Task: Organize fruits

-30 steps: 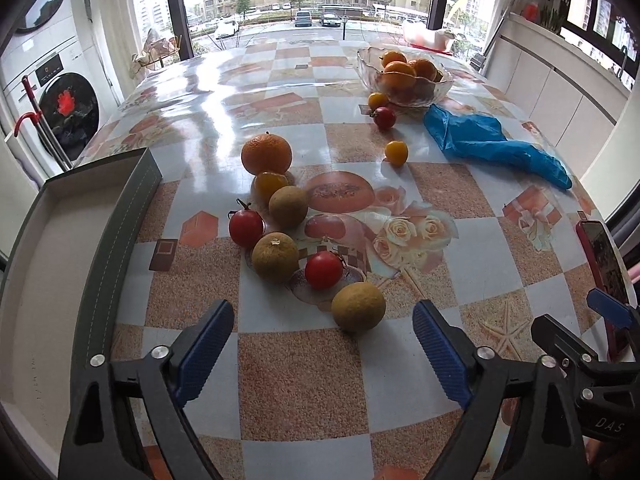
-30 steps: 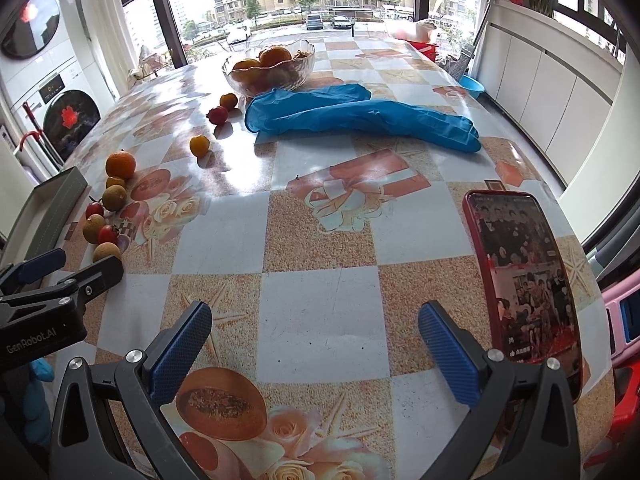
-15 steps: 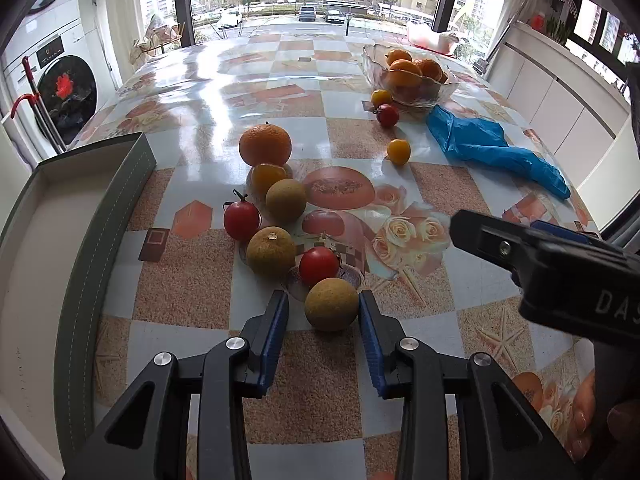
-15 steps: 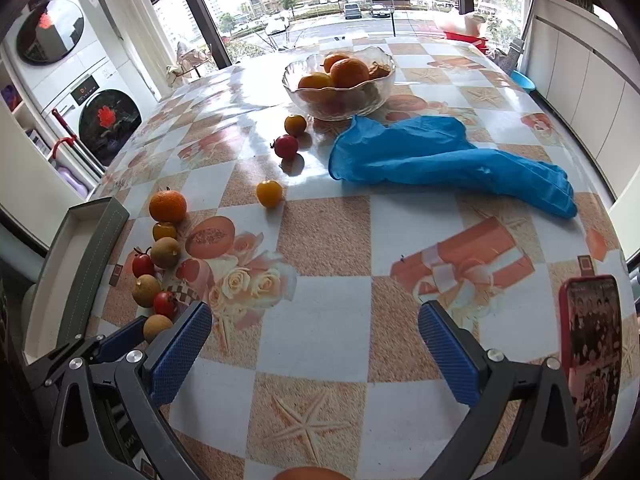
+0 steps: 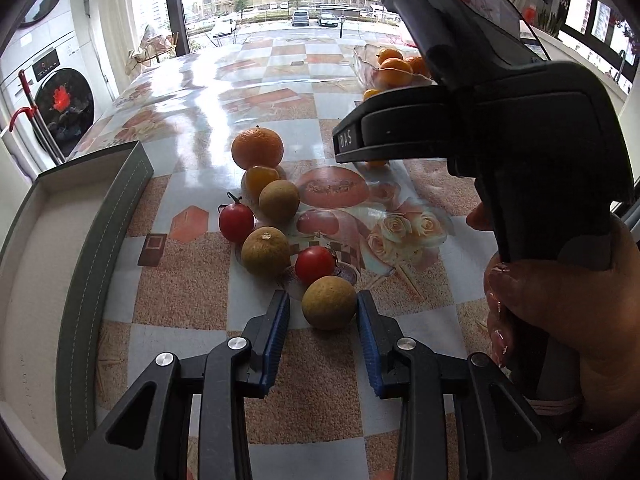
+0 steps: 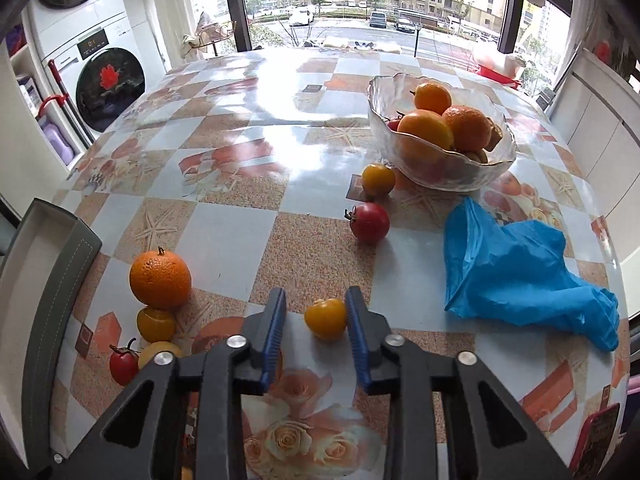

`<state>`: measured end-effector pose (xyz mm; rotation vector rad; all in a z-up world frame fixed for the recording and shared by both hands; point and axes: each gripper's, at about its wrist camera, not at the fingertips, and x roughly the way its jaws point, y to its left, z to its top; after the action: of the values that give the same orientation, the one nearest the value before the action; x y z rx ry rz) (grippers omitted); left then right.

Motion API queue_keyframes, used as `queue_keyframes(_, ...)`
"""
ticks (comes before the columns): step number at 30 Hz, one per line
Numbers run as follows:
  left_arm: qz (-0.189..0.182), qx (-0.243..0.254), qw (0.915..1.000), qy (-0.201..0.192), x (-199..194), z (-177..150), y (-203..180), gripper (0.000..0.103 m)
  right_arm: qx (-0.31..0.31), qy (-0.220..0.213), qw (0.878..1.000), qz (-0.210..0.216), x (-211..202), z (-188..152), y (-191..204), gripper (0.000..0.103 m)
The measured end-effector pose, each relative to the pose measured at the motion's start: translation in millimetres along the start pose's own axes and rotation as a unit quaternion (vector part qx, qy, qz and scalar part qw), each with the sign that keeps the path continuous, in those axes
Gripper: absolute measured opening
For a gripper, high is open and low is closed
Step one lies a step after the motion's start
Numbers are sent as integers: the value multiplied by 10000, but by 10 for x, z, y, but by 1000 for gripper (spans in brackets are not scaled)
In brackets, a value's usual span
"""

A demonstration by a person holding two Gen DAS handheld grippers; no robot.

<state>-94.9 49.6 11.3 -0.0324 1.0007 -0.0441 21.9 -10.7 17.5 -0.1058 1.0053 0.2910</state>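
Observation:
My left gripper (image 5: pixel 322 298) is closing around a round brown fruit (image 5: pixel 329 302) on the table. Its right pad is against the fruit and a thin gap shows at the left pad. Behind it lie a red tomato (image 5: pixel 315 265), two more brown fruits, another red tomato, a yellow one and an orange (image 5: pixel 257 148). My right gripper (image 6: pixel 316 300) is closing around a small yellow tomato (image 6: pixel 326 318). That tomato sits against the right pad, with a gap at the left pad. The right gripper's black body (image 5: pixel 500 120) and the hand holding it fill the right of the left wrist view.
An open grey box (image 5: pixel 100 240) lies at the left table edge. A glass bowl (image 6: pixel 440 176) of oranges stands at the back right, with a yellow tomato (image 6: pixel 378 179) and a red one (image 6: pixel 370 223) before it. A blue glove (image 6: pixel 520 276) and a phone (image 6: pixel 596 436) lie to the right.
The left jaws narrowed from wide to just around the brown fruit. The right gripper swung left from beside the phone to the yellow tomato, and its jaws narrowed around it.

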Motion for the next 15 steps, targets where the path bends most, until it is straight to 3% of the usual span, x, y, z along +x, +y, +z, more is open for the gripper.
queue_keyframes(5,-250,6,9997,-36,-47,-36,42,28,206,-64,9991,357,-193,-177,-154,21)
queue_keyframes(15,-285,-42,9994,-179,-283,-185,212,28,695,-166,9932,920,-582,-632,-501,21)
